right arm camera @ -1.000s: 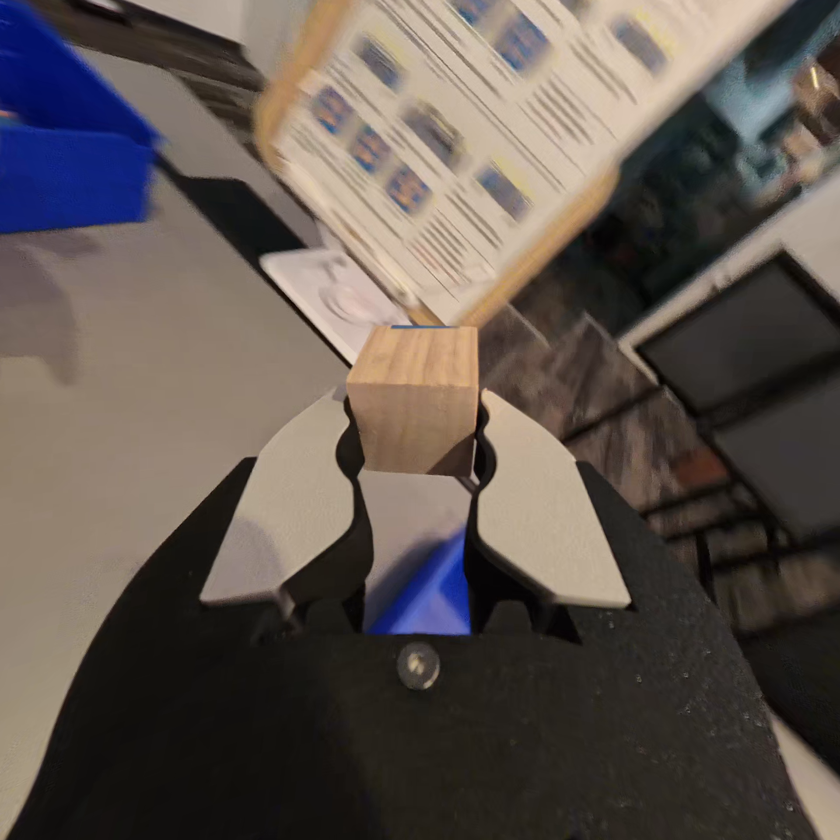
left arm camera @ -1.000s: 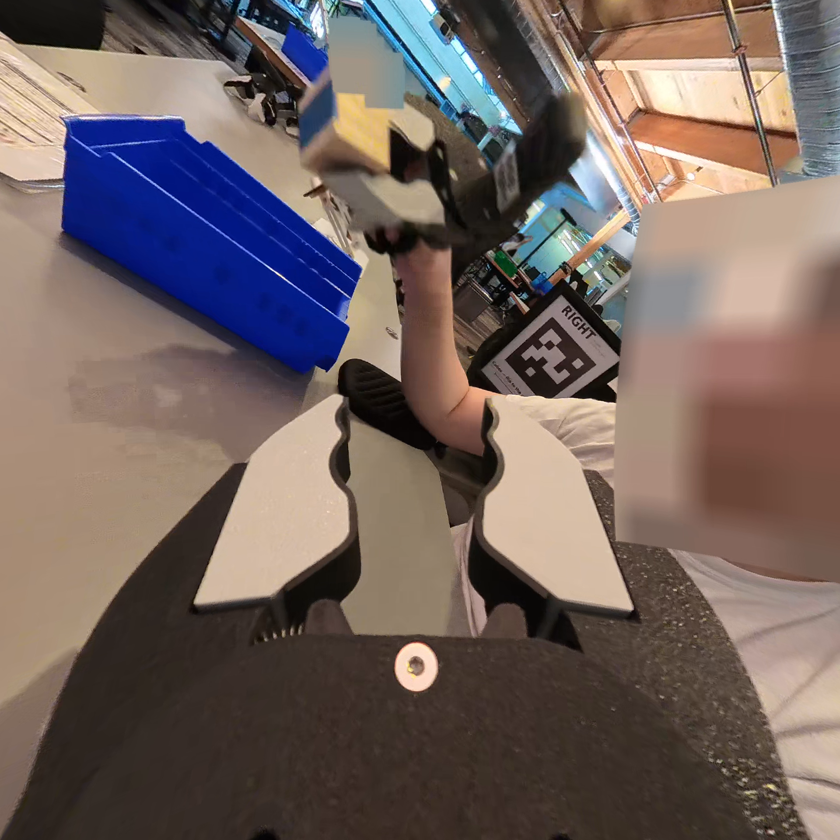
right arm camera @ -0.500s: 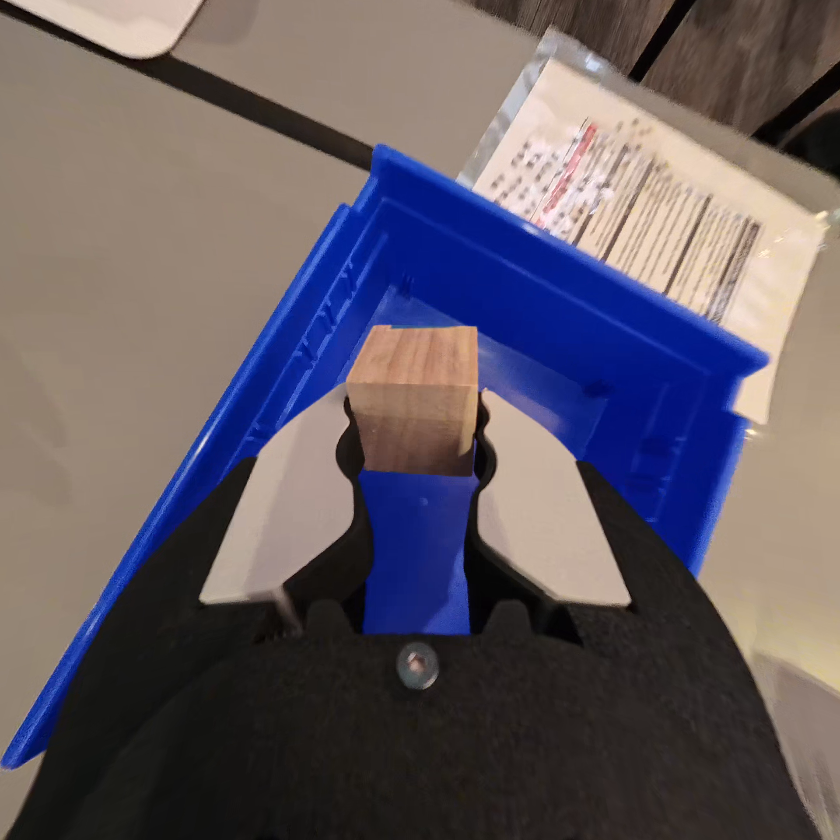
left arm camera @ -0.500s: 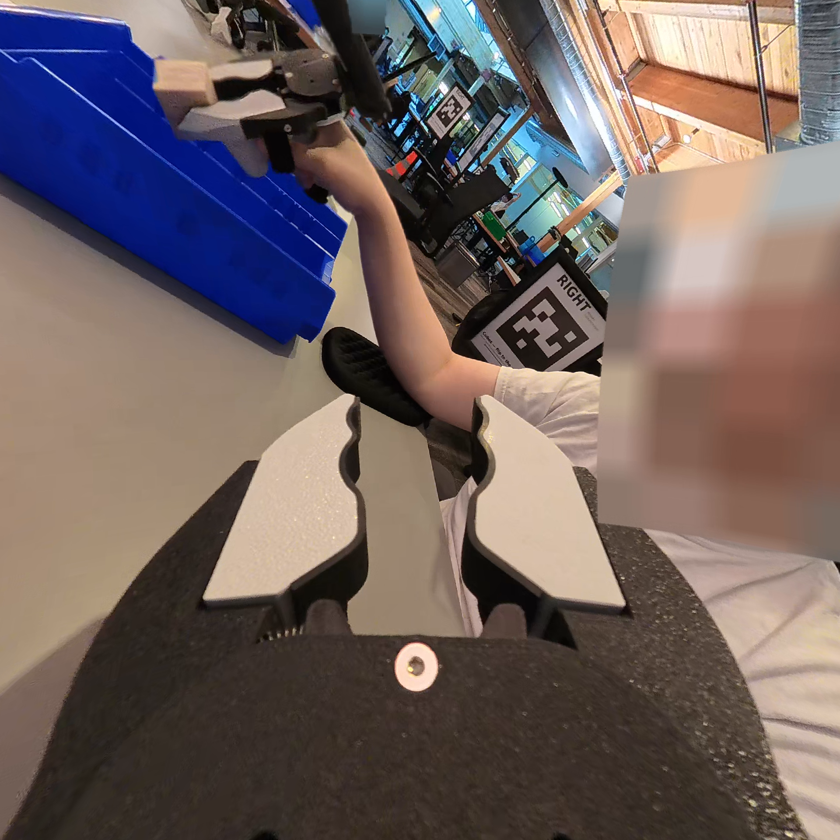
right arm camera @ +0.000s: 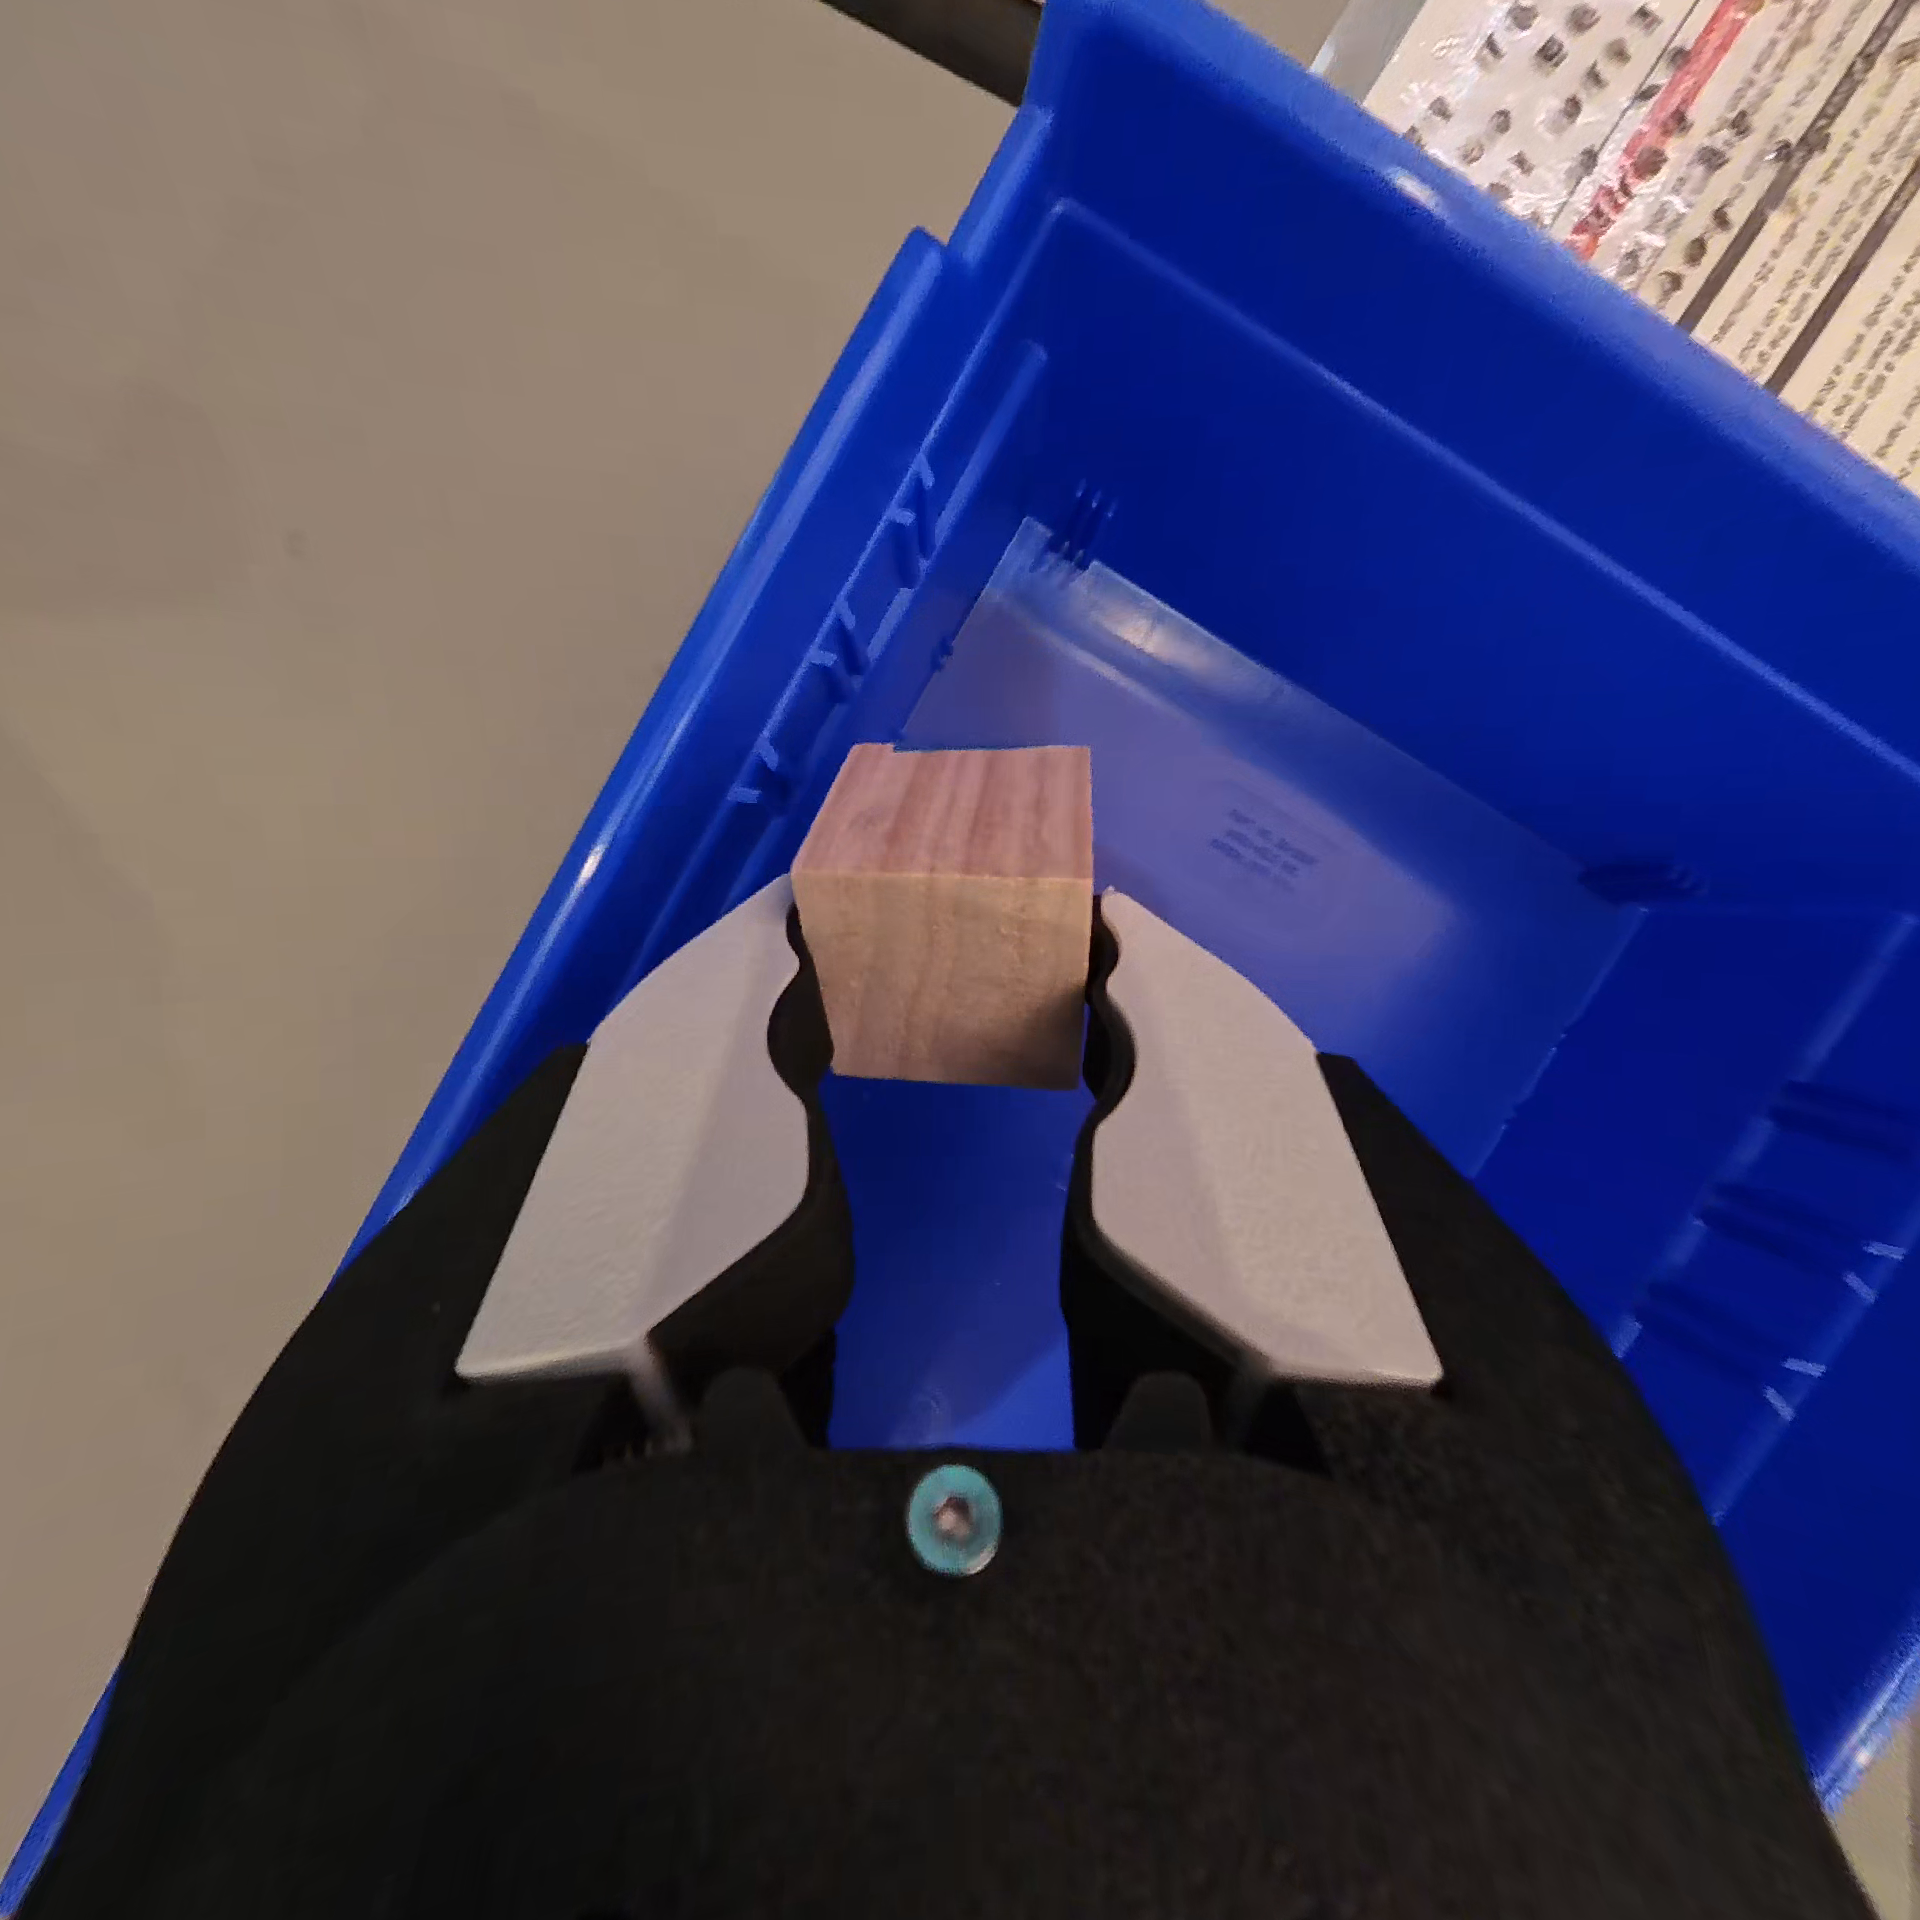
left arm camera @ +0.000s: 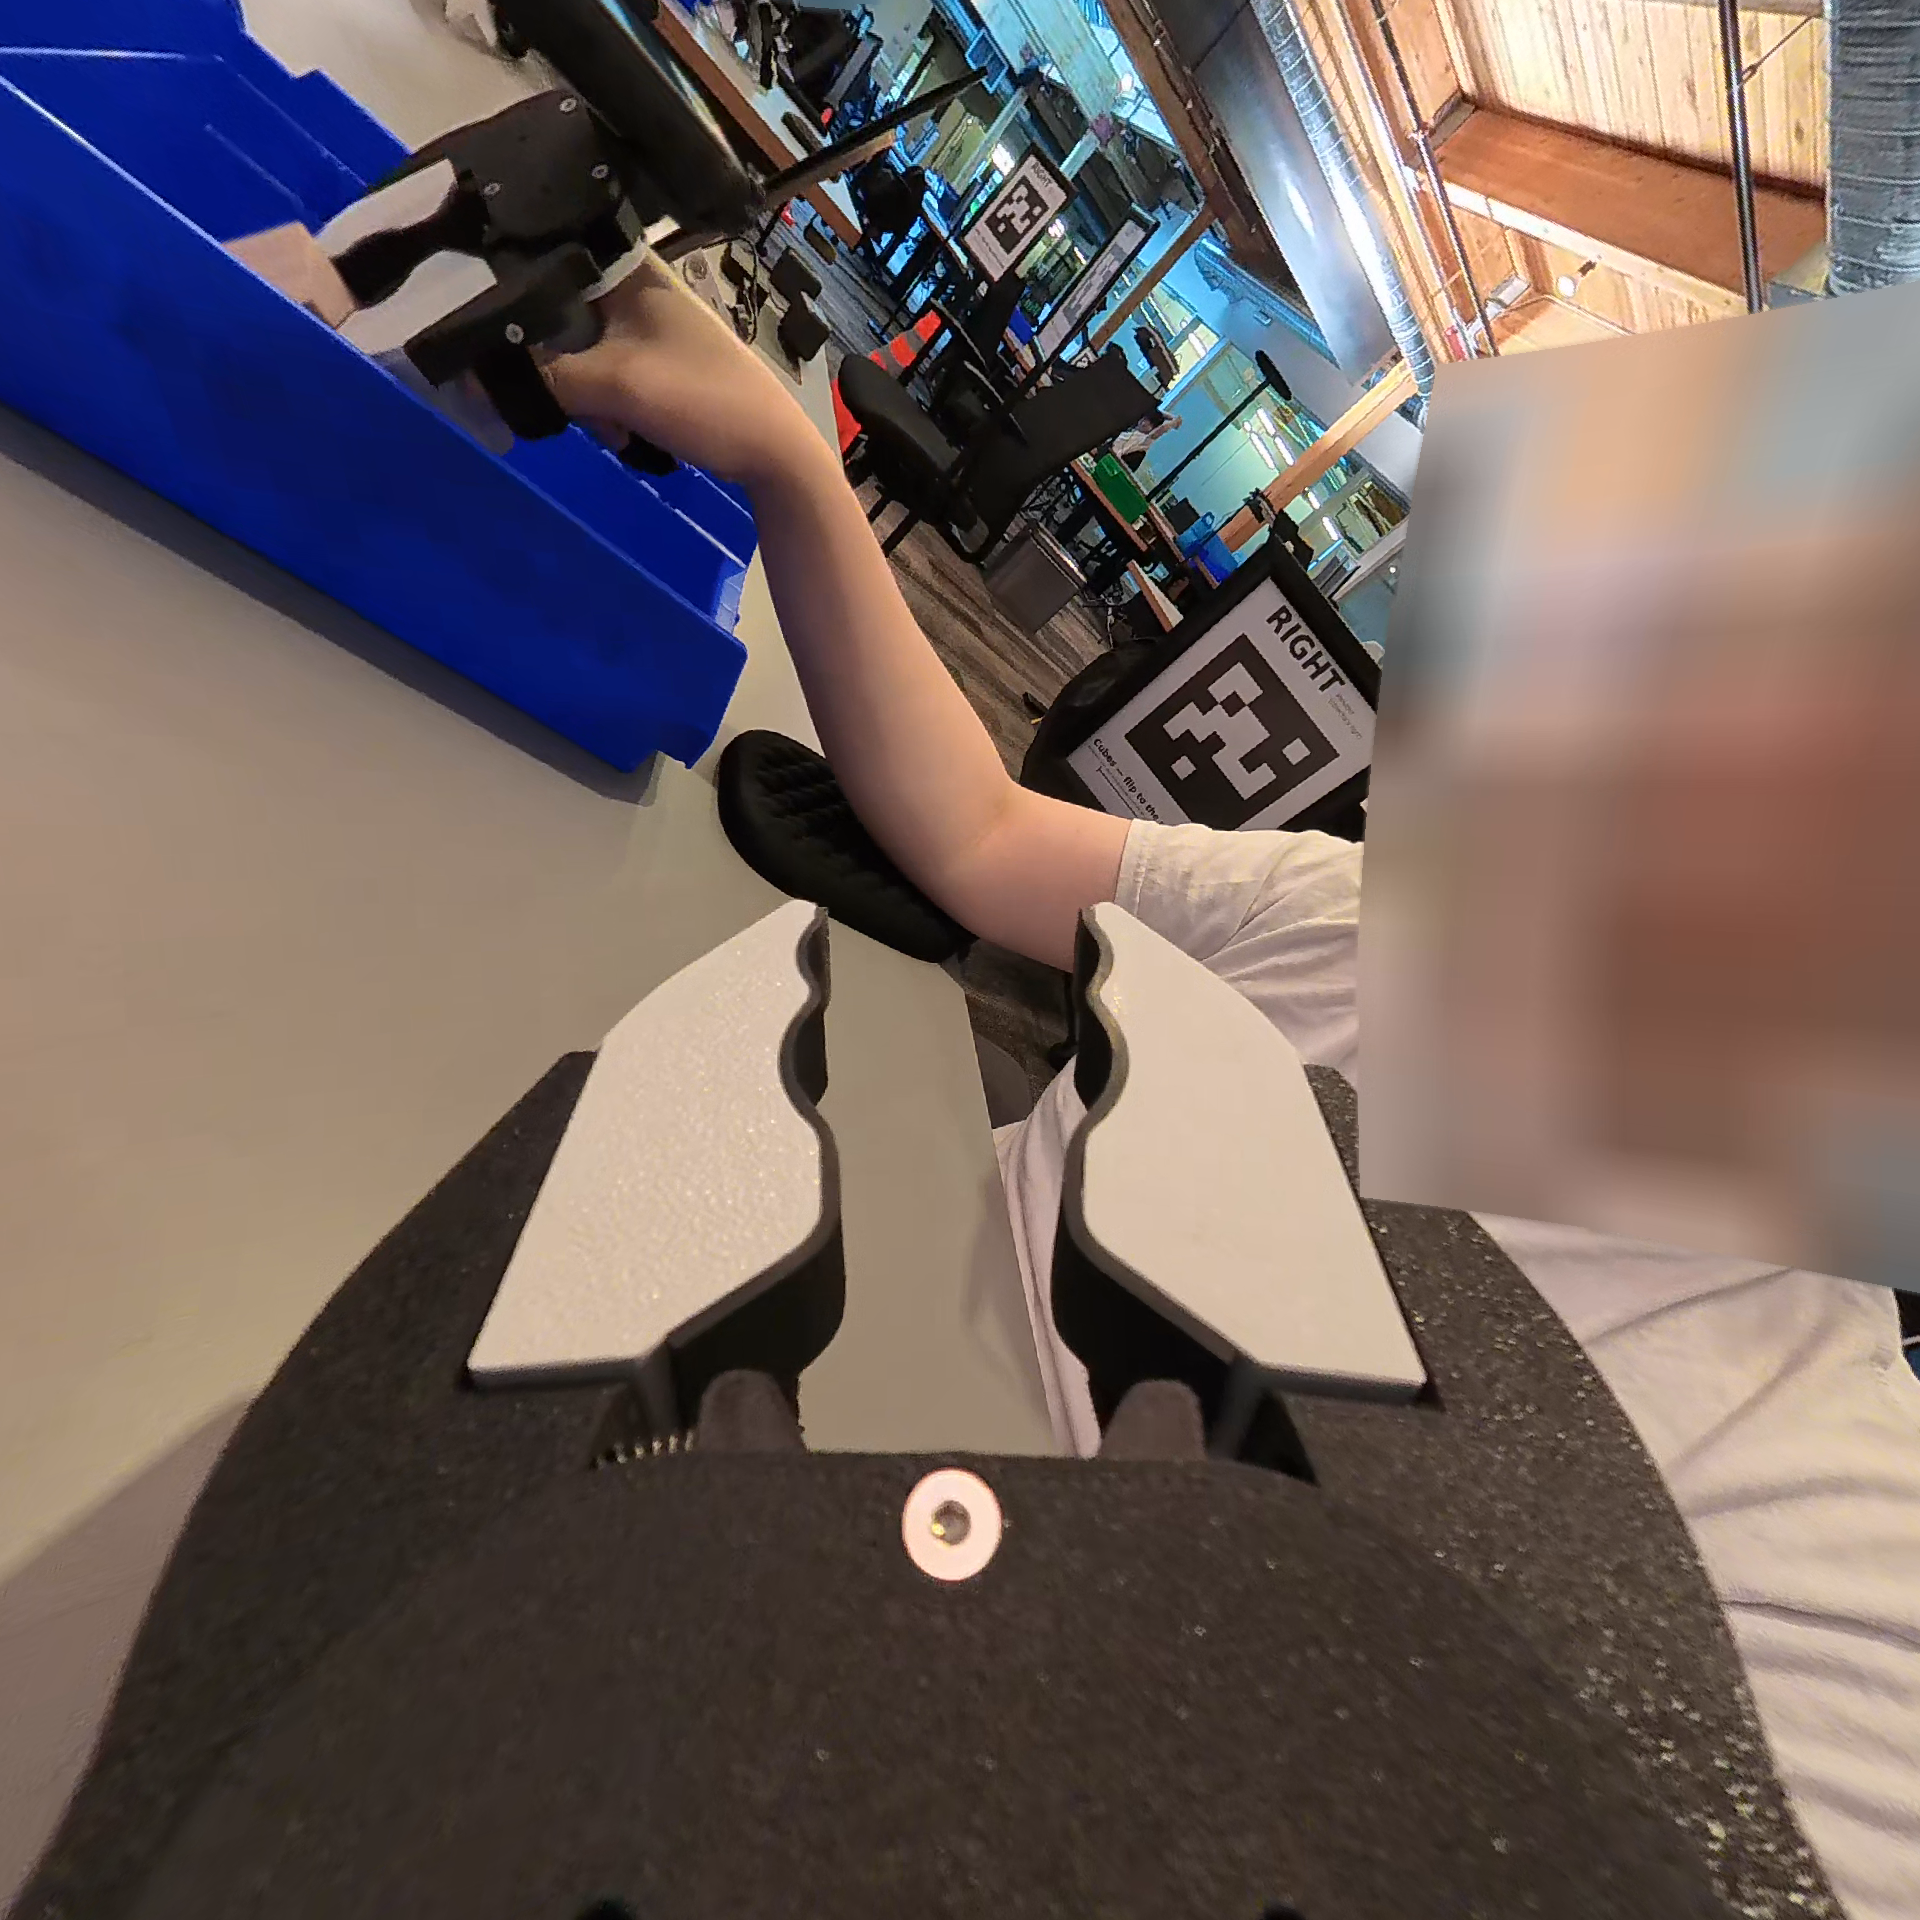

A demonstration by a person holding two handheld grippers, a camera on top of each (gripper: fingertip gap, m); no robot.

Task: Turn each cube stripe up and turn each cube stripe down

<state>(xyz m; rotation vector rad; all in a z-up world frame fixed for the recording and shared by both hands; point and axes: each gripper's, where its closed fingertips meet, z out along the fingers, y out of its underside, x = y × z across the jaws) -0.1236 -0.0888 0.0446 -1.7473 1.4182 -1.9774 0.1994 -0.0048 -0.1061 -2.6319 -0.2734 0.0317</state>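
Your right hand-held gripper [right arm camera: 948, 914] clamped the wooden cube [right arm camera: 951, 935] above the blue bin [right arm camera: 1455, 540], your left hand-held gripper [left arm camera: 951, 925] spread empty over the grey desk [left arm camera: 260, 987].

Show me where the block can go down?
The bin floor beyond the block is bare. So is the grey table left of the bin. Right of it lies a printed sheet.
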